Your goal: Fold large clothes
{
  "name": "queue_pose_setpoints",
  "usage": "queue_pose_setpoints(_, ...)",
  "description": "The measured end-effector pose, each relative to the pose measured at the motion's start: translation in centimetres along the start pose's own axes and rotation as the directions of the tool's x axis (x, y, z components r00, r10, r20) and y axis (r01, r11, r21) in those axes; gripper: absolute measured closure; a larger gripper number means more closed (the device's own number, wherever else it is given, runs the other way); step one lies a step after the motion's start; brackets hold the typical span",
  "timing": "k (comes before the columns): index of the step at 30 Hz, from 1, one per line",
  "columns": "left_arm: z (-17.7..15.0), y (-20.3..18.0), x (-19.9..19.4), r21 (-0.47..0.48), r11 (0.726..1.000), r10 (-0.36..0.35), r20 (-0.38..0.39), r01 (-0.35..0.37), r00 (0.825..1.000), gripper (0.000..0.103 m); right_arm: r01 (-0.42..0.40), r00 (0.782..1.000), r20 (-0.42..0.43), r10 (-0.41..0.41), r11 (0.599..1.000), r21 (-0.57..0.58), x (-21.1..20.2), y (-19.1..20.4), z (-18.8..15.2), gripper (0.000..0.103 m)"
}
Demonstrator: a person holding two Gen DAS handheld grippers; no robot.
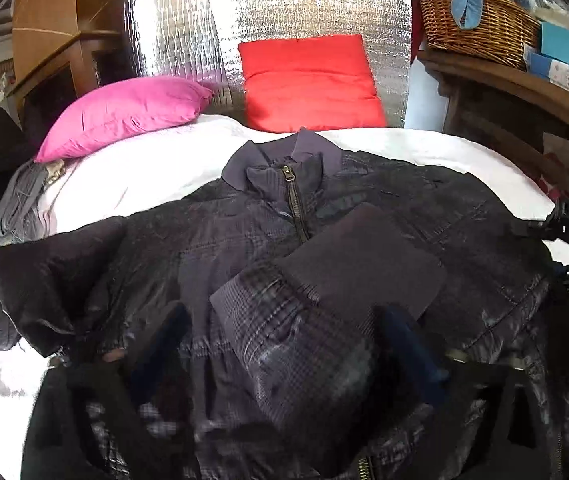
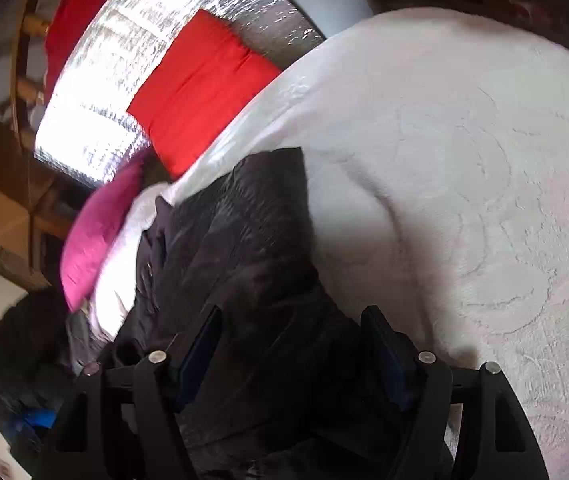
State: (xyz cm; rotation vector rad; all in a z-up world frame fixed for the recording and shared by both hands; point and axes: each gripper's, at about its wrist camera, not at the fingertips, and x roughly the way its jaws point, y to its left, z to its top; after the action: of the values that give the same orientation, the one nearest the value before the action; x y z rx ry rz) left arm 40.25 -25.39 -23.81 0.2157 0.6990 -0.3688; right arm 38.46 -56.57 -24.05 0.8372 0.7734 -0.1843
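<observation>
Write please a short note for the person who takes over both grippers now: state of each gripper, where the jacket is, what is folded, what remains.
Left gripper: jaws apart around the plaid sleeve; whether the pads press on it is unclear.
Right gripper: jaws apart over the jacket's dark edge; grip also unclear.
The jacket lies front up and zipped on the white bed cover, collar toward the red cushion and pink pillow.
Done: one sleeve lies across the chest.
Left: the other sleeve, the sides, then folding the body.
</observation>
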Motion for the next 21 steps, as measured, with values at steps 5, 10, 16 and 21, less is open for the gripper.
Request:
queue_pose_setpoints(5,0.0,0.9,0.0,0.030,0.999,-0.035,-0.032,0.036,0.999,0.083,0.092,0.996,-0.007,-0.093,0.991,-0.092,0.1,1.4,-1.3,0.058)
queue_pose_setpoints(10,0.9,4.9,-1.0,-0.057,0.998,0.033,-0.020,-0.034,0.999,0.093,0.101,0.994,0.051,-0.095,0.985,-0.143,-1.8,2.7,-1.8,0.063)
queue_pose_setpoints(16,0.4,9.8,-1.8,-0.190,0.980,0.045,-0.055,-0.055,0.997,0.081,0.091,0.995,0.048,-0.086,0.987,-0.129,-2.5,2.8,-1.6,0.064)
queue_pose_setpoints(21,0.2,6.7,-2.9,-0.195,0.974,-0.124,-0.016,0.119,0.992,0.020,0.081,0.996,0.032,-0.078,0.989,-0.121,-2.2,2.9,-1.8,0.064)
